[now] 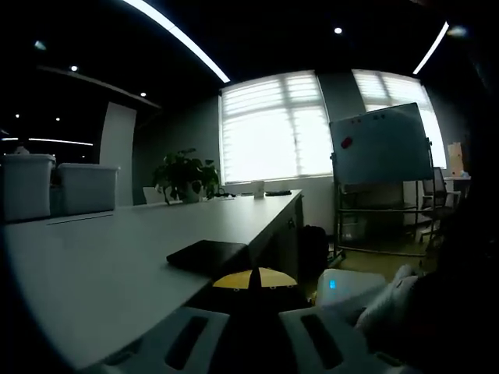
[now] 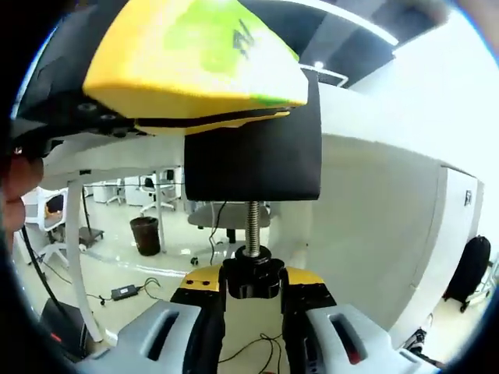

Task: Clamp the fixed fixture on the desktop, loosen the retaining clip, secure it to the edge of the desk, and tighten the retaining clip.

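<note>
The fixture is a yellow and black clamp. In the left gripper view its flat black pad [image 1: 207,255] lies on the white desk [image 1: 101,257] at the edge. Its yellow body [image 1: 253,279] sits just ahead of my left gripper [image 1: 251,315], whose jaws are shut on the dark body. The right gripper [image 1: 343,290] shows lower right with a blue light. The right gripper view looks up from under the desk: yellow clamp arm [image 2: 195,66], black pressure block [image 2: 253,164], threaded screw [image 2: 253,226]. My right gripper [image 2: 251,300] is shut on the black screw knob [image 2: 251,276].
On the desk stand white bins [image 1: 27,185] at far left and a potted plant [image 1: 185,175] at the far end. A whiteboard [image 1: 380,144] stands beside the desk before bright windows. Under the desk are a desk leg [image 2: 82,257], a dark waste bin [image 2: 146,234] and floor cables [image 2: 125,292].
</note>
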`<state>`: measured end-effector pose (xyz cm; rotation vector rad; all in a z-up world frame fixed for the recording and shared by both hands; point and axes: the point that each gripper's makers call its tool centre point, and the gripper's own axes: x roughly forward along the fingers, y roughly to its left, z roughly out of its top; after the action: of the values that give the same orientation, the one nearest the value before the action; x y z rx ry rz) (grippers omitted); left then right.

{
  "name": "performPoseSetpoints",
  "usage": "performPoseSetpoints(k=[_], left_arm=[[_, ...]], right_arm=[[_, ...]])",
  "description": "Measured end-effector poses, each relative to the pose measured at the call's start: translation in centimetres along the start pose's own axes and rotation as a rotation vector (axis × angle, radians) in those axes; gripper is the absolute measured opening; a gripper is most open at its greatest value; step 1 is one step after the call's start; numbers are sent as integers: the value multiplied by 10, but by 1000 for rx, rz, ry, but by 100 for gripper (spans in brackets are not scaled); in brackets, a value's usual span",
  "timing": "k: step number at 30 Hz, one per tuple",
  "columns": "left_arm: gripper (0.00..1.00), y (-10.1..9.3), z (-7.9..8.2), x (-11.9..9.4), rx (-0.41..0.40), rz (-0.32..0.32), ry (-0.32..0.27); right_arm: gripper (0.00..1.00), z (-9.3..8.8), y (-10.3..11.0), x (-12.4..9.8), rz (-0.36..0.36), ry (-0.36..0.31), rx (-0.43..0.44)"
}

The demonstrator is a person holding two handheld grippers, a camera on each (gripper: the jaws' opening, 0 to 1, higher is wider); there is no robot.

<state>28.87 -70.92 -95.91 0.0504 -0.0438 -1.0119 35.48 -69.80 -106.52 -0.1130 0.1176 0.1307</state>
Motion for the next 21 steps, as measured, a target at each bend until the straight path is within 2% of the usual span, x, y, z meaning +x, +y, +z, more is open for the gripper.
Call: performPoseSetpoints(k=[1, 3, 5, 7, 11, 15, 21], left_arm=[[1, 0, 0, 0, -1, 0, -2], [1, 0, 0, 0, 3, -1, -2], [1, 0, 0, 1, 4, 0, -2], [1, 0, 0, 1, 5, 1, -3], [1, 1, -1, 1, 8, 5, 0], [1, 1, -3, 3, 9, 19, 6], [1, 2, -3, 5, 13, 38, 21]], right_arm=[[26, -3, 0, 0, -6, 10, -18], [25, -2, 1, 0, 5, 6, 32], [24, -4, 0, -2, 10, 10, 37], [20, -5, 2, -2, 22, -4, -1], [19, -4, 2, -3, 79, -10, -19], [19, -3, -6, -4, 91, -19, -67], [23, -1, -3, -3, 100, -14, -113]])
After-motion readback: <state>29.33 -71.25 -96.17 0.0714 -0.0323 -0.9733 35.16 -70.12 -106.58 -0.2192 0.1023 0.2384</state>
